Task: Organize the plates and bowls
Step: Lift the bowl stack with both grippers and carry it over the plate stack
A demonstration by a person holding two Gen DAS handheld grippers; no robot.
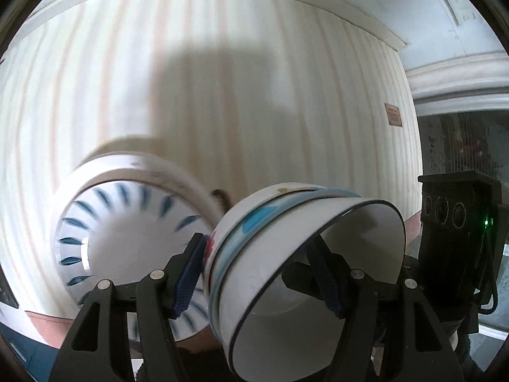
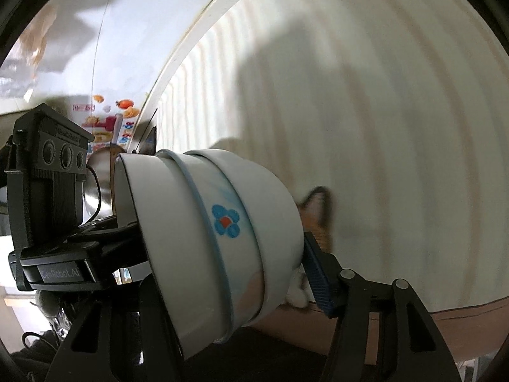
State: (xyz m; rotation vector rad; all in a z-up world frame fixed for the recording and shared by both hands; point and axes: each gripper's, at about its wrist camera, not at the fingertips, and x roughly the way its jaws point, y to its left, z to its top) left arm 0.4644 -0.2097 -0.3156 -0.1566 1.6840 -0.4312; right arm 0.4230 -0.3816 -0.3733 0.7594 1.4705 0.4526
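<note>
A stack of three nested white bowls [image 1: 305, 232] hangs on its side above the striped tablecloth [image 1: 222, 79]. The inner bowl has a thin dark rim, the middle one a light blue rim, and the outer one [image 2: 222, 219] bears a blue flower with a red centre. My left gripper [image 1: 257, 245] is shut on the stack, one blue pad [image 1: 187, 280] on the base and the other finger inside. My right gripper [image 2: 219, 232] clamps the same stack, its pad [image 2: 316, 273] on the base and its other finger hidden inside. A white dish with blue strokes [image 1: 127, 238] lies on the cloth to the left.
The right gripper's black camera body [image 1: 458, 219] sits close beside the stack, and the left one's body [image 2: 51, 165] shows in the right wrist view. A brown, ear-shaped furry thing [image 2: 318, 210] pokes out behind the bowls. A colourful printed package [image 2: 111, 124] stands beyond the table's edge.
</note>
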